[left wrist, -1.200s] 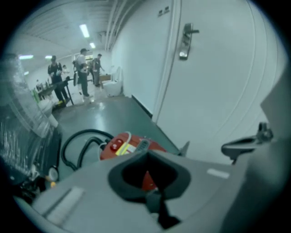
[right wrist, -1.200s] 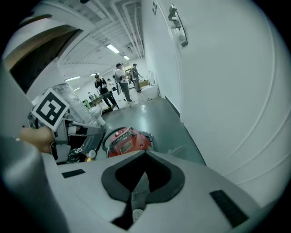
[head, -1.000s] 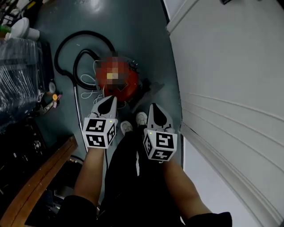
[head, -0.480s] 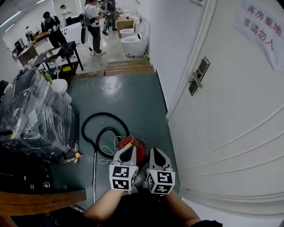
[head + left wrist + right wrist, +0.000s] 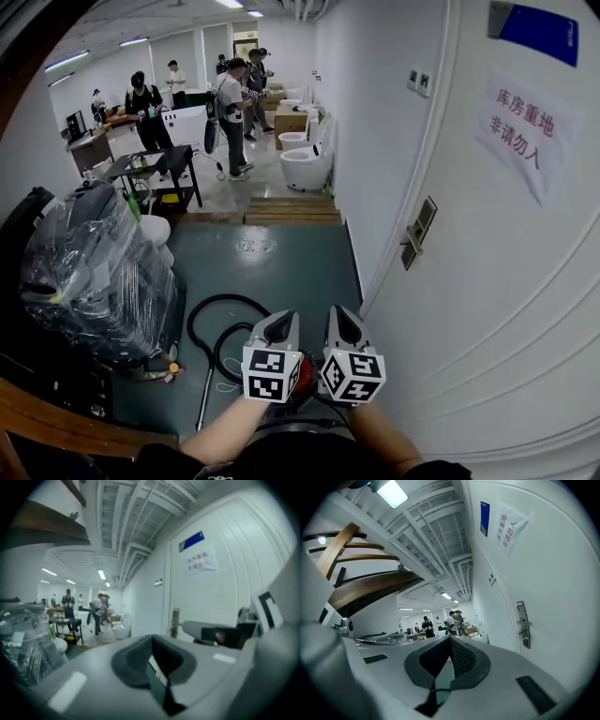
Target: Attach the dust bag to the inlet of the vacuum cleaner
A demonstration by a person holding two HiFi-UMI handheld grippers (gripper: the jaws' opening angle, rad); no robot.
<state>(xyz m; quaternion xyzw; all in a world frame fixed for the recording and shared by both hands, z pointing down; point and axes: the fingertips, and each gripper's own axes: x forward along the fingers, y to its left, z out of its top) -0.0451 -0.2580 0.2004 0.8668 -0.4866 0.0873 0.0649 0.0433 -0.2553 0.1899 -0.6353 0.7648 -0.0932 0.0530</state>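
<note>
Left claw (image 5: 281, 324) and right claw (image 5: 340, 317) above the vacuum cleaner (image 5: 305, 396).

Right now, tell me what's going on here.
A person holds a left hand-held gripper and a right hand-held gripper out in front, both shut and empty. The red vacuum cleaner sits on the floor below them, mostly hidden, with its black hose coiled beside it. No dust bag is in view.
</note>
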